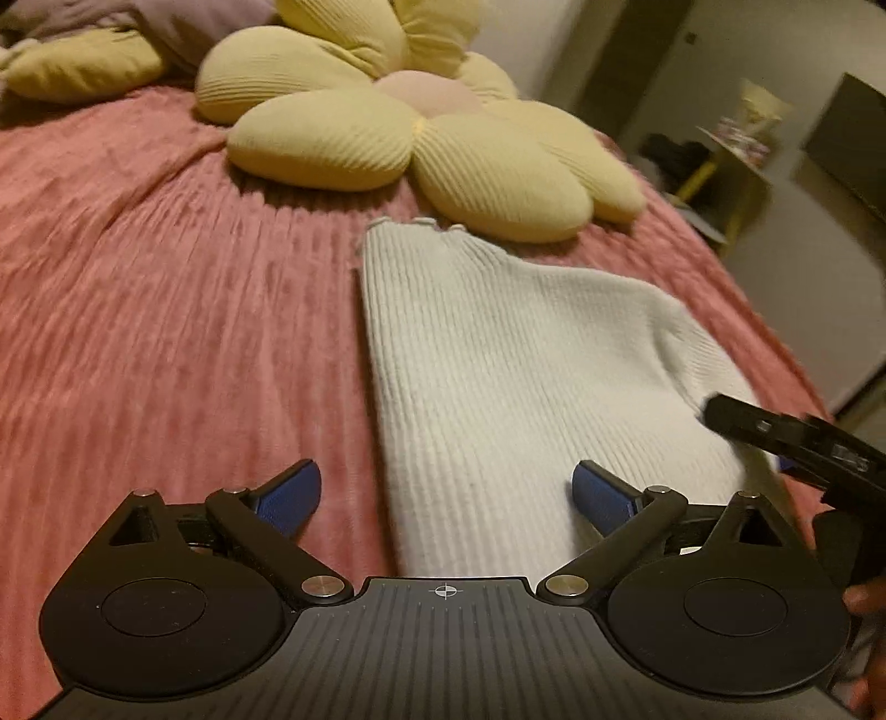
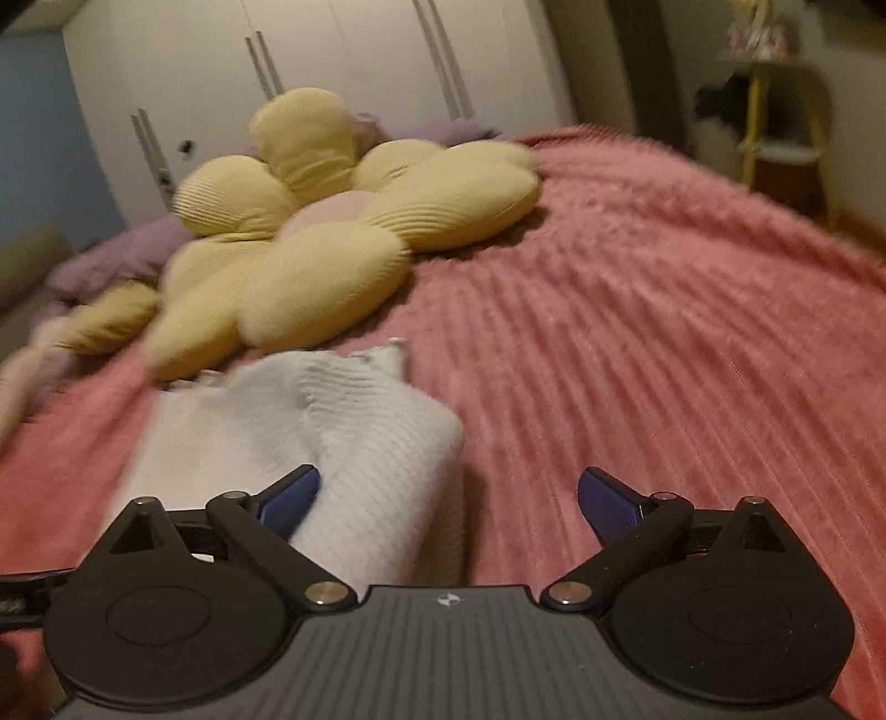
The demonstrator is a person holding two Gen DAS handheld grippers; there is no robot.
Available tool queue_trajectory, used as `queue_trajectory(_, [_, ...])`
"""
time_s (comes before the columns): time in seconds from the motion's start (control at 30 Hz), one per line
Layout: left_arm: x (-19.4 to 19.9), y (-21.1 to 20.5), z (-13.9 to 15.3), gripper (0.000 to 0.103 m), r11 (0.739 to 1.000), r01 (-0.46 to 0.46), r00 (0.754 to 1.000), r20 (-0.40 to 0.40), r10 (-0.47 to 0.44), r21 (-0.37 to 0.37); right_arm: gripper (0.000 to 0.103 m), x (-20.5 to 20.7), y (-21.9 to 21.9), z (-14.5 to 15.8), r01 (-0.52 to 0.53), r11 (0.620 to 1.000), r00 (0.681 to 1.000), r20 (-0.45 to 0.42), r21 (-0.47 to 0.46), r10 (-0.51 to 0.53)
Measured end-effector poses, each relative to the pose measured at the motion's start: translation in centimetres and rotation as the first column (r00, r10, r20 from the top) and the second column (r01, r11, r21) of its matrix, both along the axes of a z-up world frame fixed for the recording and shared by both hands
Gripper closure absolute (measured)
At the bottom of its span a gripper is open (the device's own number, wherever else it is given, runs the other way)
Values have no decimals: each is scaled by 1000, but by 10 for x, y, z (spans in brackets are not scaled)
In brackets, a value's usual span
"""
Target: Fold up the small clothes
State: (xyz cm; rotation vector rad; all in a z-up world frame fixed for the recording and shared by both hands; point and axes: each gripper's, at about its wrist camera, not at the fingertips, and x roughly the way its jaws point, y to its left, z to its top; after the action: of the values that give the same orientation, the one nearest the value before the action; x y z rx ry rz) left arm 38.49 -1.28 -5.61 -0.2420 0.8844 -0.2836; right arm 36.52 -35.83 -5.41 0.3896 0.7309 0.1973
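Observation:
A white ribbed knit garment (image 1: 498,360) lies folded lengthwise on the pink bedspread (image 1: 166,304), its scalloped hem toward the flower pillow. My left gripper (image 1: 446,493) is open over the garment's near end; the pads touch nothing. In the right wrist view the same garment (image 2: 310,421) has a raised fold along its right side. My right gripper (image 2: 448,498) is open, its left finger over the cloth and its right finger over the bedspread (image 2: 664,360). Part of the right gripper's black body (image 1: 797,443) shows at the garment's right edge in the left wrist view.
A large yellow flower-shaped pillow (image 1: 398,127) lies just beyond the garment. Purple and yellow bedding (image 1: 83,50) is piled at the far left. A yellow shelf stand (image 2: 775,138) stands beside the bed, and white wardrobe doors (image 2: 277,61) are behind it.

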Motion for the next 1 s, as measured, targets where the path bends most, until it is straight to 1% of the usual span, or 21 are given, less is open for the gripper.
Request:
queue_trajectory(0.07, [-1,17,5,4,1000,2,1000,12,-2,-15,6,-11,-11,3,-44,994,999,-11,98,45])
queue_trajectory(0.1, [2,26,6,5,998,-15,1000,-2,15,-55,8,-15,-15,2,-63,989,998,-16,135,66])
queue_trajectory(0.13, [4,33,4,9,993,-26,999,-26,23,-117,10,-15,-17,-1,-77,983,996,-32,166,83])
queue_trajectory(0.2, [13,39,-5,18,967,-46,994,-110,19,-251,14,-11,-18,-8,-74,976,993,-71,205,91])
queue_trajectory(0.23, [16,38,-10,21,956,-51,989,-151,7,-290,15,-8,-20,-11,-69,972,993,-75,223,88])
queue_trajectory(0.27, [18,35,-12,23,954,-51,987,-159,3,-295,22,-5,-21,-12,-57,968,994,-77,246,78])
queue_trajectory(0.3, [20,32,-12,26,958,-43,989,-151,0,-282,36,-2,-23,-11,-53,960,994,-80,276,77])
queue_trajectory(0.33, [23,29,-12,29,962,-30,989,-146,-10,-271,41,1,-25,-10,-50,949,993,-86,310,80])
queue_trajectory(0.4, [28,26,-13,27,964,-23,988,-151,-18,-267,43,5,-28,-9,-32,944,994,-84,328,63])
queue_trajectory(0.47, [32,26,-15,20,962,-19,987,-159,-26,-274,41,7,-29,-14,-44,946,991,-108,322,82])
queue_trajectory(0.5, [34,27,-16,19,956,-19,987,-161,-30,-294,36,9,-27,-17,-54,941,988,-121,335,100])
queue_trajectory(0.53, [36,28,-18,17,947,-28,986,-166,-27,-321,33,12,-26,-20,-62,936,986,-126,347,112])
queue_trajectory(0.6, [38,29,-22,20,931,-48,984,-175,-17,-362,33,16,-26,-23,-57,929,986,-124,365,110])
queue_trajectory(0.67, [43,28,-26,46,925,-68,981,-193,-6,-374,33,22,-22,-25,-54,923,984,-135,380,113])
queue_trajectory(0.7, [44,29,-29,53,925,-93,978,-209,15,-369,33,24,-18,-24,-59,926,984,-135,372,117])
queue_trajectory(0.73, [45,32,-32,63,916,-125,972,-230,37,-380,37,25,-14,-24,-65,933,983,-136,354,120])
queue_trajectory(0.77, [45,35,-34,72,904,-154,967,-248,56,-398,49,26,-9,-23,-70,942,983,-139,328,121])
queue_trajectory(0.8, [43,38,-33,74,894,-172,963,-260,66,-413,55,27,-6,-24,-72,942,982,-145,328,125])
queue_trajectory(0.87, [38,42,-26,80,888,-171,966,-248,66,-428,61,25,-2,-19,-65,943,982,-145,326,117])
queue_trajectory(0.93, [34,46,-12,83,884,-158,972,-225,61,-440,62,21,6,-6,-83,951,986,-117,297,123])
queue_trajectory(1.0, [30,51,5,84,880,-149,975,-214,56,-450,63,18,15,4,-107,939,985,-95,327,145])
